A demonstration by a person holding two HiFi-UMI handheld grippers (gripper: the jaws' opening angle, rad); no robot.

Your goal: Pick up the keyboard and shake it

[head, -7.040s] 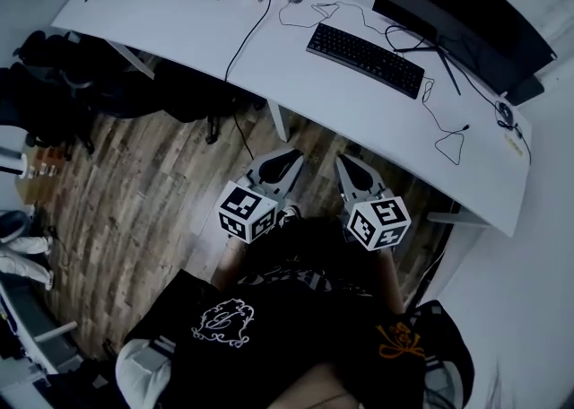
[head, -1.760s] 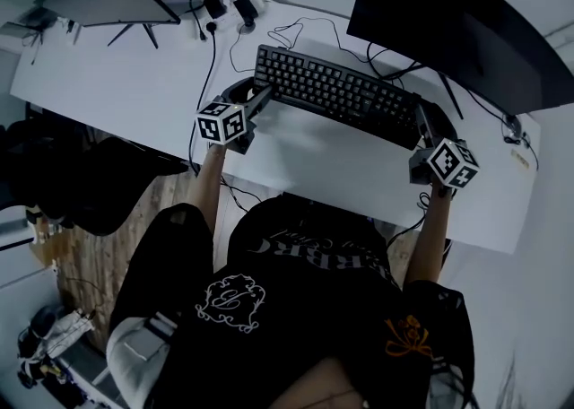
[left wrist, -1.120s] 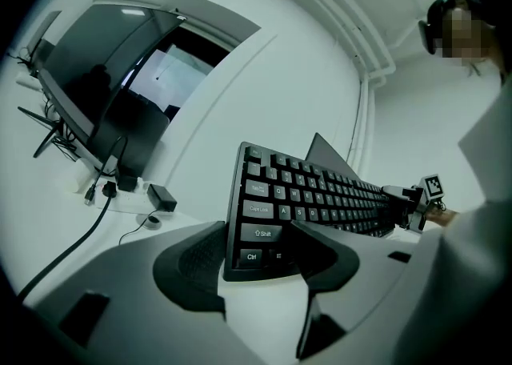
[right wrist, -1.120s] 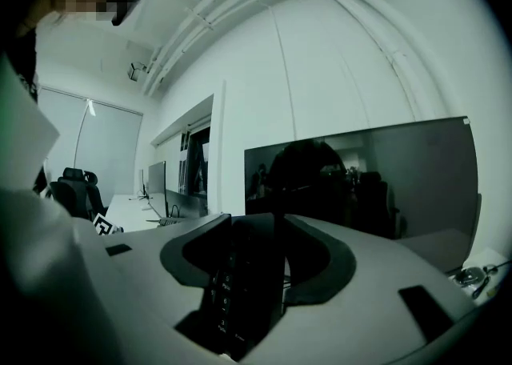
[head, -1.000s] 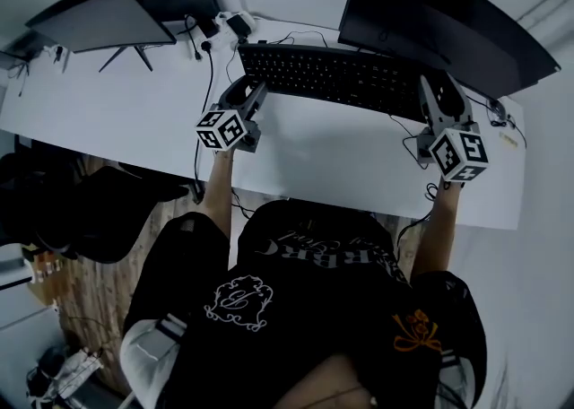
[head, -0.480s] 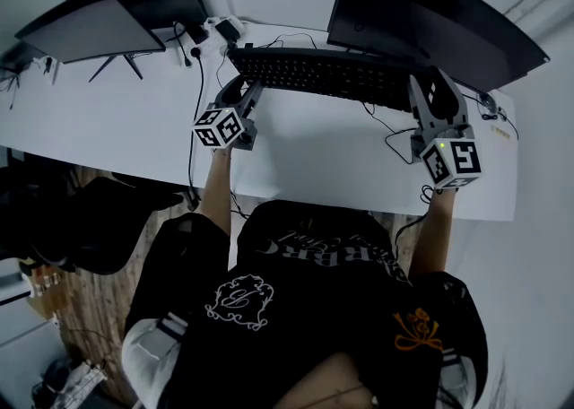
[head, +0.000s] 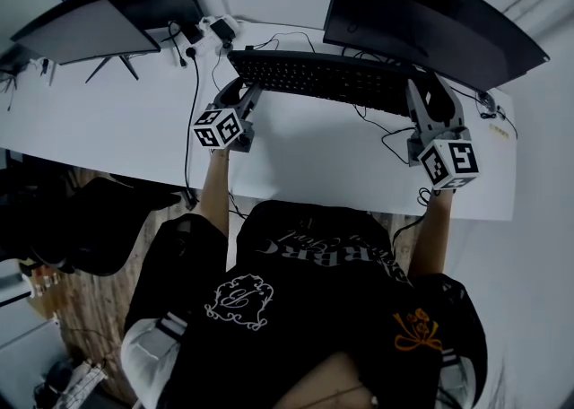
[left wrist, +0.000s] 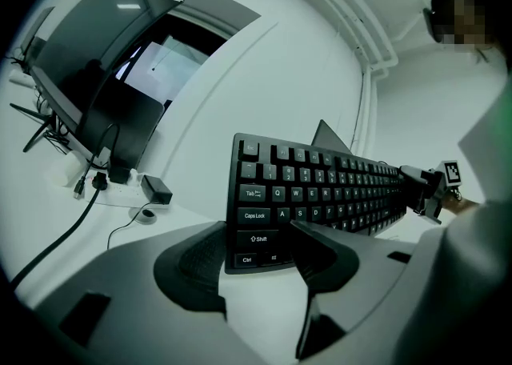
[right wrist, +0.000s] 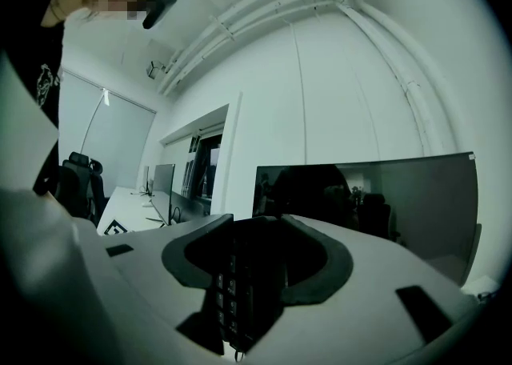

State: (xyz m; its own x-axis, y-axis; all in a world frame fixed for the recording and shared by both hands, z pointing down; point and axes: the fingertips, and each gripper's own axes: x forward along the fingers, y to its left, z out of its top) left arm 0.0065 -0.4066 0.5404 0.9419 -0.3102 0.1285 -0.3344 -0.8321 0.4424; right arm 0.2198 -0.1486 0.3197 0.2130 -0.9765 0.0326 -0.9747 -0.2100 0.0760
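Observation:
The black keyboard (head: pixel 314 75) hangs above the white desk (head: pixel 305 156), held by both ends in front of the monitors. My left gripper (head: pixel 240 93) is shut on its left end; in the left gripper view the pads clamp the corner by the Shift and Ctrl keys (left wrist: pixel 258 247), and the keyboard (left wrist: pixel 328 191) runs away towards the other gripper. My right gripper (head: pixel 426 93) is shut on the right end. In the right gripper view the keyboard (right wrist: pixel 236 291) shows edge-on between the pads of the right gripper (right wrist: pixel 256 263). Its cable (head: pixel 386 134) trails down onto the desk.
A large dark monitor (head: pixel 430 13) stands behind the keyboard at the right, and a second monitor (head: pixel 90 26) at the back left. A power strip with plugs (head: pixel 202 30) and cables lies between them. The desk's front edge is close to the person's body.
The keyboard, held at both ends, has shifted slightly left and farther towards the monitors over the last second. Both grips look unchanged.

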